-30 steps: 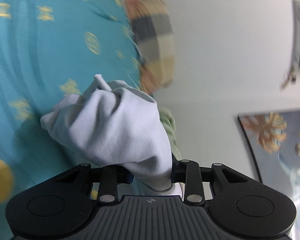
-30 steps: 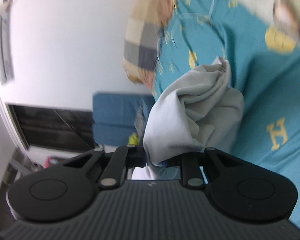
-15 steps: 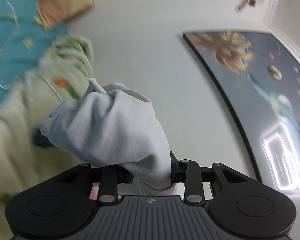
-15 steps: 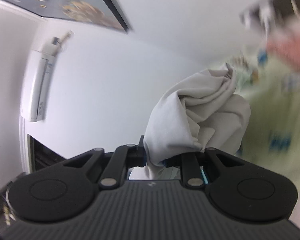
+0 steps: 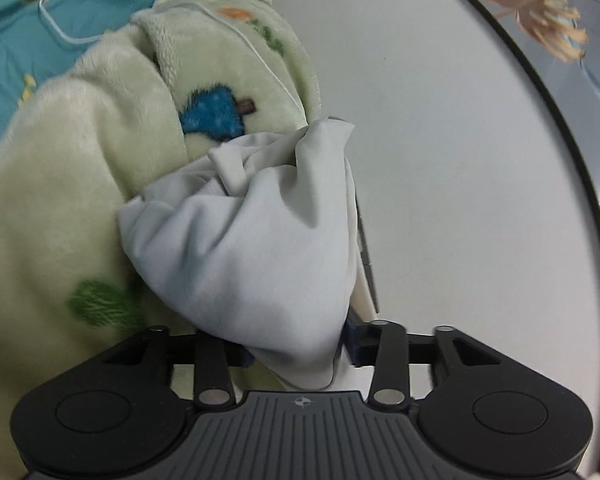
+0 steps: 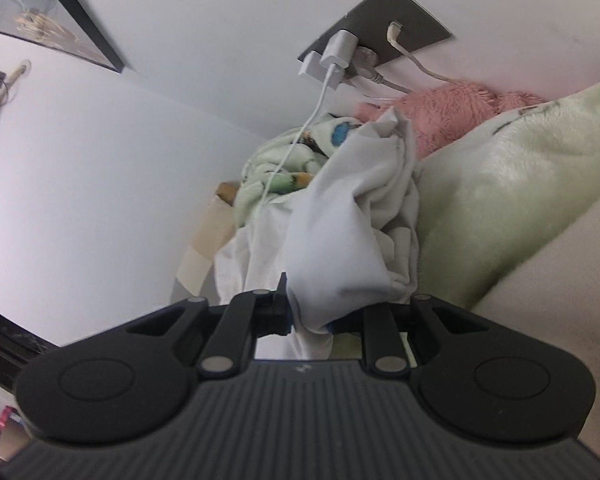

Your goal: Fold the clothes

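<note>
A pale grey-white garment [image 5: 260, 240] bulges out of my left gripper [image 5: 296, 354], which is shut on a bunched corner of it; the cloth hides the fingertips. In the right wrist view another bunched part of the same white garment [image 6: 340, 232] sticks up from my right gripper [image 6: 310, 320], shut on it as well. Both grippers point up toward the wall, close against a fluffy pale green blanket [image 5: 60, 200].
The green blanket [image 6: 500, 184] with printed trees fills the near side. A teal bedsheet [image 5: 28, 20] lies at the top left. A wall socket plate [image 6: 376, 36] holds white chargers and cables, a pink fluffy item [image 6: 452, 108] sits below it, and a framed picture [image 5: 560, 60] hangs on the wall.
Both grippers have swung up and away from the teal bedsheet toward the wall and the green blanket, each keeping its hold on the white garment.
</note>
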Demonstrator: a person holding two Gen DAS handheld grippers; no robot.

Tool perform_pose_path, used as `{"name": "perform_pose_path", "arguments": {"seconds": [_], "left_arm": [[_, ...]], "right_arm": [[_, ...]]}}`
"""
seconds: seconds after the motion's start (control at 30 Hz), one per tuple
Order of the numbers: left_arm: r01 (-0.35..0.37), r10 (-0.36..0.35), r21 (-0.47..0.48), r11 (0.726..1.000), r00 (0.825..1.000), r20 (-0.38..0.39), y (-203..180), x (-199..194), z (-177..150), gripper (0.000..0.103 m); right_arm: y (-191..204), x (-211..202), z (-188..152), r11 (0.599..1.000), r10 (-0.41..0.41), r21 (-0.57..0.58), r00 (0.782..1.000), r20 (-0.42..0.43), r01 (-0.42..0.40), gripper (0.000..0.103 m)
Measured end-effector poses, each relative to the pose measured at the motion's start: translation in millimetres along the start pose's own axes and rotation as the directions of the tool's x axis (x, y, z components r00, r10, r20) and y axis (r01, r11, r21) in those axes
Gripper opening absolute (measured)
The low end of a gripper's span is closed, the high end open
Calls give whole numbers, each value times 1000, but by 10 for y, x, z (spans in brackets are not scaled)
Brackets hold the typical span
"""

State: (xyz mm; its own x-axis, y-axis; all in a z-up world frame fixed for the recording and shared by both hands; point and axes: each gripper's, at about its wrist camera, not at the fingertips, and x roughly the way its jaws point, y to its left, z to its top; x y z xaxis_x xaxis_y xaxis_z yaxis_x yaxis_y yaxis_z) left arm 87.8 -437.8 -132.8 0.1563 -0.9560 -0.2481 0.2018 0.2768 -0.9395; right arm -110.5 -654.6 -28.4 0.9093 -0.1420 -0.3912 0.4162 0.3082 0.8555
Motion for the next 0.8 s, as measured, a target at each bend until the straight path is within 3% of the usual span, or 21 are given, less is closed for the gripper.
{"name": "perform_pose_path", "arguments": {"seconds": [0.07,0.1,0.2,0.23,0.33,0.4,0.53,0.67,0.8], "left_arm": [[-26,26,38,999,1000,-3,-81,-80,-37,80],[-41,41,67,997,999,-6,-132,-128,-60,86],[-122,126,191,974,992,-7,-310,-308,-158,96],[-156,161,242,958,987,3,-385,-387,-163,102],[-221,218,365,904,975,50,-726,-573,-139,103],[-259,246,435,863,965,87,-944,-720,-105,103],[-350,290,581,735,936,198,-1419,-988,-266,103],[-398,278,669,627,918,284,-1849,-1398,-608,103],[-438,249,731,524,899,360,-2222,-1837,-979,103]], "right_arm": [[25,-15,-2,1000,-29,-4,1000,-6,29,24],[60,-47,-7,999,-41,-7,999,-10,41,26],[183,-225,-90,994,-93,-67,996,-4,92,30],[227,-283,-112,989,-110,-102,994,6,110,33],[355,-536,-226,971,-137,-190,989,58,146,36],[452,-718,-311,960,-141,-234,987,78,155,36],[666,-1110,-507,946,-110,-295,989,94,133,37],[990,-1442,-778,895,-101,-421,985,136,150,39],[1258,-1738,-1063,831,-69,-529,976,208,172,65]]}}
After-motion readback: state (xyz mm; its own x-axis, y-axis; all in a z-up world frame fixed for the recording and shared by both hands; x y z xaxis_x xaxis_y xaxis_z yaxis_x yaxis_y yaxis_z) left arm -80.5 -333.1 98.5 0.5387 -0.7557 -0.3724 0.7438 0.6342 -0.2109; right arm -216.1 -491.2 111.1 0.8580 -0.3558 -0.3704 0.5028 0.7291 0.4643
